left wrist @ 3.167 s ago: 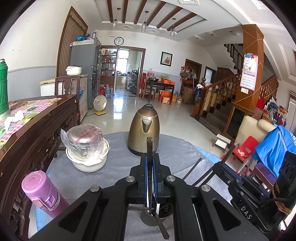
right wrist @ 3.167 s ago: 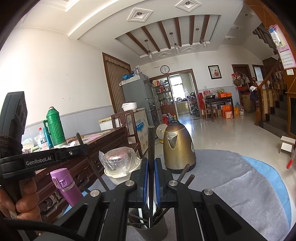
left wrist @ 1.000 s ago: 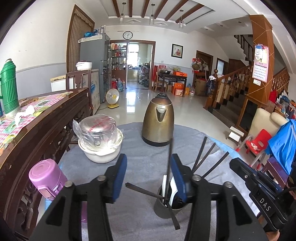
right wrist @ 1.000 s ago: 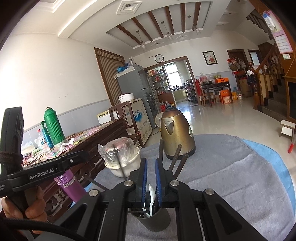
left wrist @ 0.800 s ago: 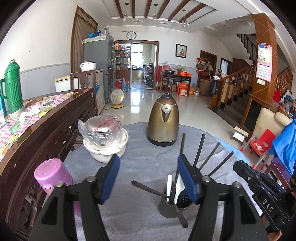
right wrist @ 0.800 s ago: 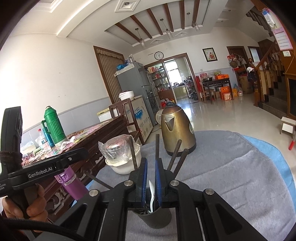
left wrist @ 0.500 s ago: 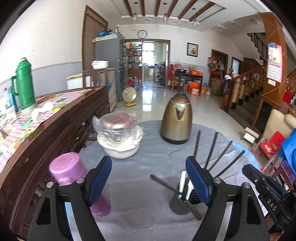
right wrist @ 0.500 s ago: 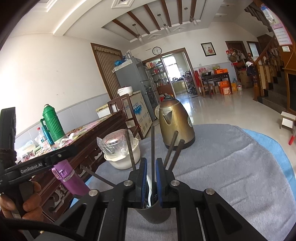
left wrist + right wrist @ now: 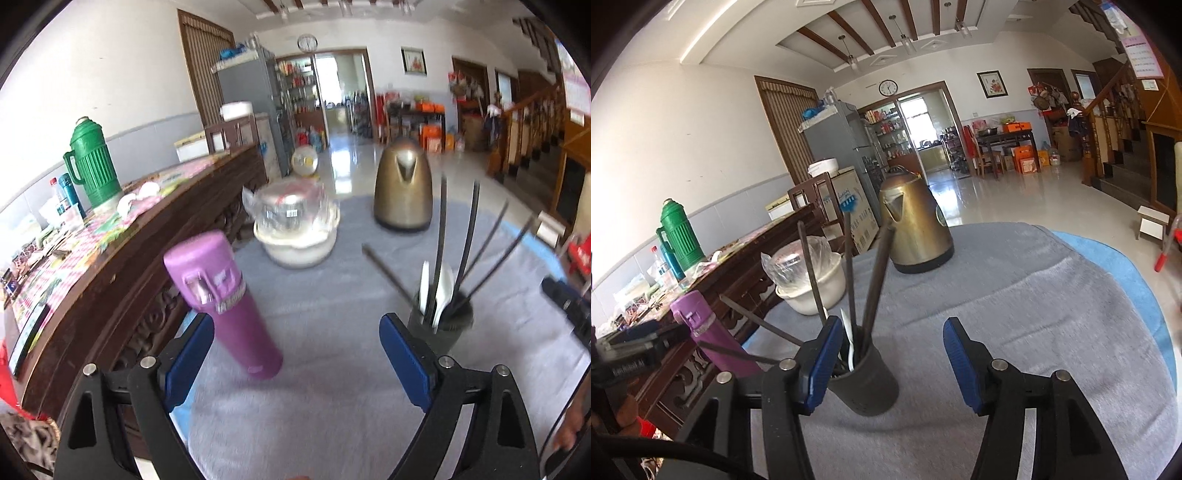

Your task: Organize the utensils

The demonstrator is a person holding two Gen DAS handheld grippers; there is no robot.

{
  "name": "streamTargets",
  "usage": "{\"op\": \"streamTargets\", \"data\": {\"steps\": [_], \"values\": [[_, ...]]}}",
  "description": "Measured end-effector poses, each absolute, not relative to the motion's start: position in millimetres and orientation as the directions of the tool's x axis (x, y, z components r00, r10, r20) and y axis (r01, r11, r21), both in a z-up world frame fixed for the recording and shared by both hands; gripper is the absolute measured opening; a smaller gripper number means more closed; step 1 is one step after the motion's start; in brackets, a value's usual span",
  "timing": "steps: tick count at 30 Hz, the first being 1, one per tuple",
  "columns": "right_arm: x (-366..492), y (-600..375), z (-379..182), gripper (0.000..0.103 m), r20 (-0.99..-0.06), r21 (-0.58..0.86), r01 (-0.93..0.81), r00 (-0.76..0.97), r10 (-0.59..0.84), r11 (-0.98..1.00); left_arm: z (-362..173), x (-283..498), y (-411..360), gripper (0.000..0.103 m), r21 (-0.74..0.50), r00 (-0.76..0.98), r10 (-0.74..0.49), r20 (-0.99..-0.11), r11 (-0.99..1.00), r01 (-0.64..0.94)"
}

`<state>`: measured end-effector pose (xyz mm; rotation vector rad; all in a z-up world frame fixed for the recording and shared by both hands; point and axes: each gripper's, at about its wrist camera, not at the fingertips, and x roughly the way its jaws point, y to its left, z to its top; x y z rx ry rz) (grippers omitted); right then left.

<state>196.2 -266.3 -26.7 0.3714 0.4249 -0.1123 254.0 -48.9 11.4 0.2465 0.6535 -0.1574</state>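
A dark utensil holder [image 9: 866,380] stands on the grey cloth and holds several dark chopsticks [image 9: 877,280] and white spoons [image 9: 849,341]. It also shows in the left wrist view [image 9: 441,326], ahead of the right finger. My right gripper [image 9: 886,360] is open and empty, its left finger beside the holder. My left gripper [image 9: 295,363] is wide open and empty, low over the cloth, with the purple bottle [image 9: 225,306] just beyond its left finger.
A brass kettle [image 9: 916,229] and a white bowl with a wrapped steel pot [image 9: 809,277] stand at the back of the round table [image 9: 1034,314]. A dark wooden sideboard [image 9: 110,258] with a green thermos [image 9: 94,166] runs along the left.
Both grippers let go of their utensils, opened and pulled back from the holder. The left view swung left, so the purple bottle now sits between its fingers' line.
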Motion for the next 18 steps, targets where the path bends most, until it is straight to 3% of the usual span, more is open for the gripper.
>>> {"op": "streamTargets", "data": {"steps": [6,18], "values": [[184,-267,-28,0.061,-0.433,0.315,0.186,0.901,-0.034,0.931,-11,246,-50,0.091,0.224,0.755,0.006,-0.656,0.957,0.186],[175,-253,-29,0.061,-0.449,0.286,0.166,0.893,-0.021,0.944,-19,232,-44,0.091,0.217,0.742,0.007,-0.671,0.958,0.187]]}}
